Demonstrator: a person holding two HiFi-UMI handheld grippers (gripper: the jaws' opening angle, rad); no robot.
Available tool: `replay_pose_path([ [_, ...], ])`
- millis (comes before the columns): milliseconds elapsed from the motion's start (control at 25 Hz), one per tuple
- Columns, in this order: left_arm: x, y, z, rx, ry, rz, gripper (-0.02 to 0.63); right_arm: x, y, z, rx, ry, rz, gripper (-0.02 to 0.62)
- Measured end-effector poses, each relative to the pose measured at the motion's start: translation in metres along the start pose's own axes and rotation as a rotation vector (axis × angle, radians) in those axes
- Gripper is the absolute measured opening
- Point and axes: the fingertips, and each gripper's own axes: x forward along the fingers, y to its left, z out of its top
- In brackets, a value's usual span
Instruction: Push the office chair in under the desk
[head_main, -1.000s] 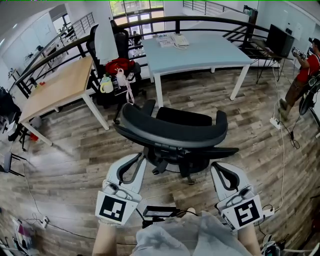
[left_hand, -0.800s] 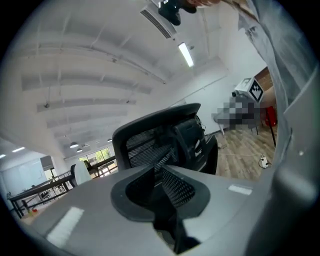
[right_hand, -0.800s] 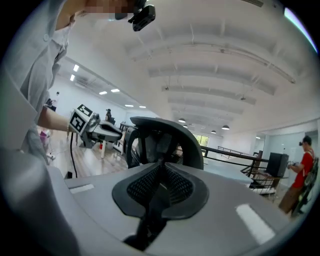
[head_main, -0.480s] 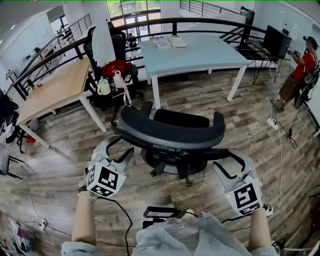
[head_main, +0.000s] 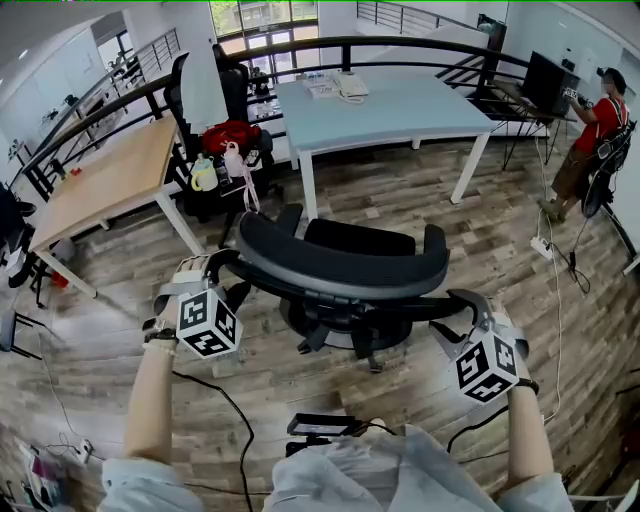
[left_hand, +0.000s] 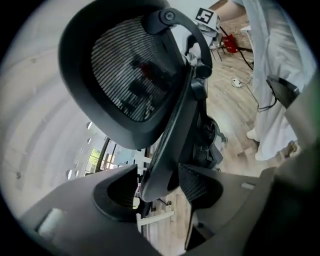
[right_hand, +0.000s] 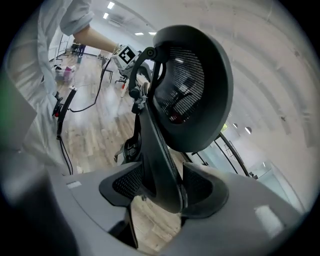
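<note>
The black office chair (head_main: 340, 262) stands with its mesh backrest toward me, a short way in front of the pale blue desk (head_main: 400, 105). My left gripper (head_main: 222, 272) is at the backrest's left end and my right gripper (head_main: 462, 305) at its right end. In the left gripper view the backrest's edge (left_hand: 167, 145) runs between the jaws of the left gripper (left_hand: 157, 182). In the right gripper view that frame (right_hand: 162, 165) lies likewise inside the right gripper (right_hand: 162, 187). Both pairs of jaws have just been opening and stand wide around the frame.
A wooden desk (head_main: 110, 175) stands at the left, and a second black chair with a red bag (head_main: 235, 135) is beside it. A person in red (head_main: 590, 140) stands at the far right near a monitor (head_main: 555, 80). Cables and a power strip (head_main: 548, 245) lie on the wood floor.
Both grippers have moved from behind the chair out and down to the two ends of the backrest, rolling as they went. Their jaws went from shut to wide.
</note>
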Motion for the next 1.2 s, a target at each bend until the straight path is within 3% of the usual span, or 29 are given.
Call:
replay_pose_path([
  [160, 0.015, -0.006, 0.002, 0.089, 0.023, -0.047, 0.23, 0.01, 0.0, -0.006, -0.063, 0.051, 0.026, 0.245],
  [440, 0.041, -0.012, 0.014, 0.138, 0.025, -0.097, 0.229, 0.028, -0.001, -0.012, -0.108, 0.098, 0.041, 0.245],
  [600, 0.052, -0.015, 0.011, 0.146, 0.047, -0.123, 0.227, 0.039, 0.003, -0.021, -0.197, 0.152, 0.036, 0.242],
  [800, 0.067, -0.014, 0.007, 0.202, 0.092, -0.055, 0.221, 0.052, 0.004, -0.031, -0.326, 0.217, -0.012, 0.203],
  [880, 0.07, -0.014, 0.007, 0.22, 0.105, -0.029, 0.211, 0.056, 0.0, -0.03, -0.315, 0.221, -0.056, 0.135],
  [1200, 0.072, -0.013, 0.011, 0.232, 0.08, -0.038, 0.193, 0.061, -0.011, -0.03, -0.257, 0.227, -0.135, 0.141],
])
